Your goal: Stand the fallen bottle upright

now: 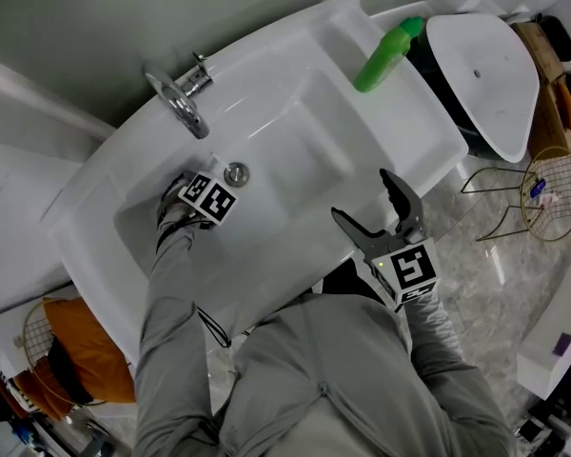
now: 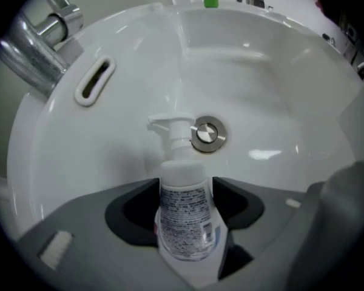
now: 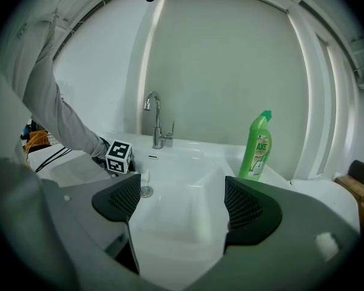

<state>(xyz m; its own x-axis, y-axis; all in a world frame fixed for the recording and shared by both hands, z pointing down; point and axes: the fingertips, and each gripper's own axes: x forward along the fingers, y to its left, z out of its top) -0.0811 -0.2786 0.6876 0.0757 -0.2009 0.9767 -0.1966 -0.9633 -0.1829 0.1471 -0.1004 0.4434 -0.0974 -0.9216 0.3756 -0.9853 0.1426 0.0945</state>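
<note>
Right gripper [image 3: 185, 203], lower centre of its own view: jaws spread wide, nothing between them. It hangs over the front rim of the sink [image 1: 95, 188], taking no part.

Left gripper [image 2: 185, 202], down in the basin at centre left of the head view: jaws closed on the body of a white pump bottle [image 2: 183, 232], one pad on each side of the printed label. The bottle runs along the jaws with its pump head pointing away, just short of the drain plug [image 2: 207, 133]. Cannot tell whether it touches the basin floor.

Beyond, upper left: chrome faucet [image 1: 181, 103]. Upper right, on the sink ledge: green toilet-cleaner bottle [image 1: 385, 55], standing.

Progress, as judged: grasp made; the bottle is not yet upright. Left to do: swing the base down, set it on a flat spot, release.
</note>
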